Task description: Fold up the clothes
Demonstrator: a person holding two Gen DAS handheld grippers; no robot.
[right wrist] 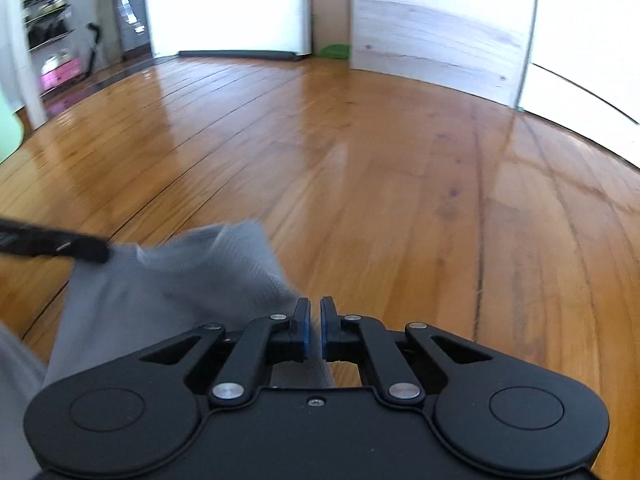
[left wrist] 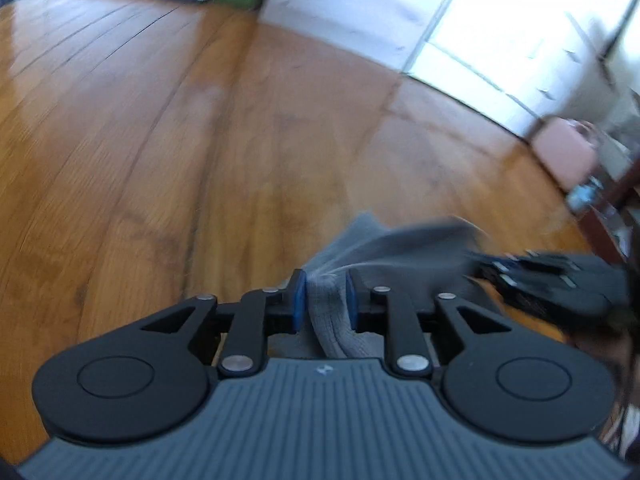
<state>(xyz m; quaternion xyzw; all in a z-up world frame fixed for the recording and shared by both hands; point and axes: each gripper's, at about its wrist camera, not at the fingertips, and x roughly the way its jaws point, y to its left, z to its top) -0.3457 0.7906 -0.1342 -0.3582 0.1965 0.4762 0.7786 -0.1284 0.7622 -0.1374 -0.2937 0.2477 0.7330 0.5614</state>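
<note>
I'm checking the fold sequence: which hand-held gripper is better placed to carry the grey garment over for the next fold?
Left, probably. The left hand-held gripper is shut on bunched grey garment between its blue pads. The right hand-held gripper shows a narrow gap with no cloth visibly pinched; the garment hangs beside it.

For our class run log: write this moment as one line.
left gripper: shut on grey garment | right gripper: nearly closed, hold unclear | wooden floor below

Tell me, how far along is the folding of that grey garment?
Early on. Nothing looks folded yet: the grey garment hangs bunched above the wooden floor. In hand: the left gripper clamps a ribbed edge. Whether the right gripper, nearly shut, pinches cloth is unclear. Left: laying it flat and making every fold.
</note>
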